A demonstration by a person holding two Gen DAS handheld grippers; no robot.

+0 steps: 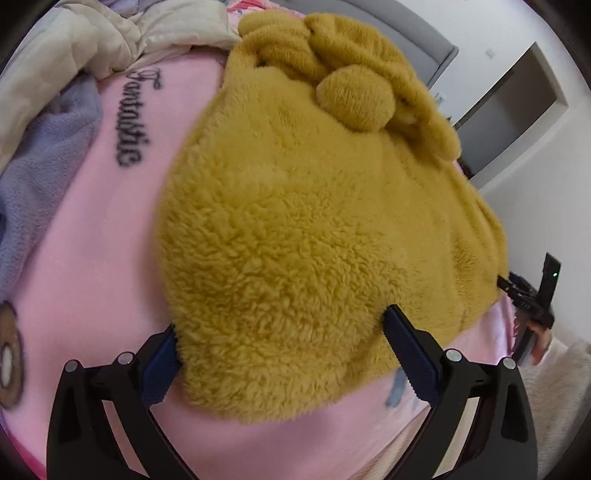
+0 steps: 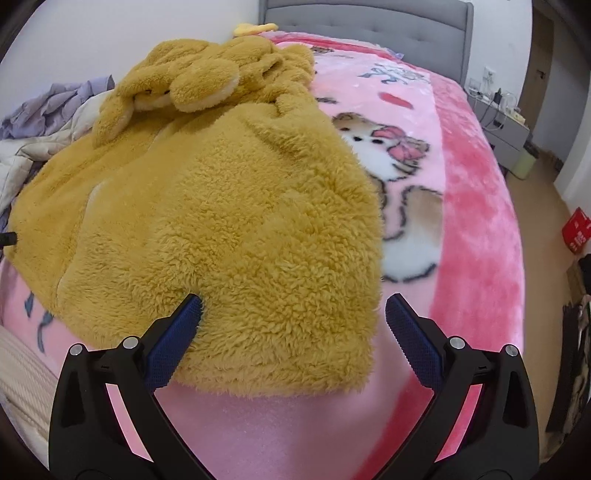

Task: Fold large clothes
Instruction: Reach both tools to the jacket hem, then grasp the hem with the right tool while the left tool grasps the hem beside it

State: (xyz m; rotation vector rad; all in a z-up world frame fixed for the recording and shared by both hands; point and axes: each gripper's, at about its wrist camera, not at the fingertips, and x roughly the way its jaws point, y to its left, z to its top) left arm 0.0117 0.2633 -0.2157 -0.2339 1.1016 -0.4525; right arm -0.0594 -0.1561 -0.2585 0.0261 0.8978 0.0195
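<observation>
A large mustard-yellow fleece garment [image 1: 303,229] lies in a heap on a pink blanket [image 1: 103,258]. Its hood with floppy ears is bunched at the far end [image 2: 192,85]. My left gripper [image 1: 282,325] is open, with its jaws wide on either side of the garment's near edge. My right gripper [image 2: 293,306] is open too, straddling a near corner of the same garment [image 2: 240,221]. The right gripper also shows in the left wrist view [image 1: 524,295] at the garment's far right edge.
The pink blanket [image 2: 480,229] with a cartoon bear covers a bed with a grey headboard [image 2: 369,18]. Cream and lilac clothes [image 1: 55,110] are piled at the bed's far left. A grey nightstand [image 2: 506,129] and a red box [image 2: 578,229] stand on the right.
</observation>
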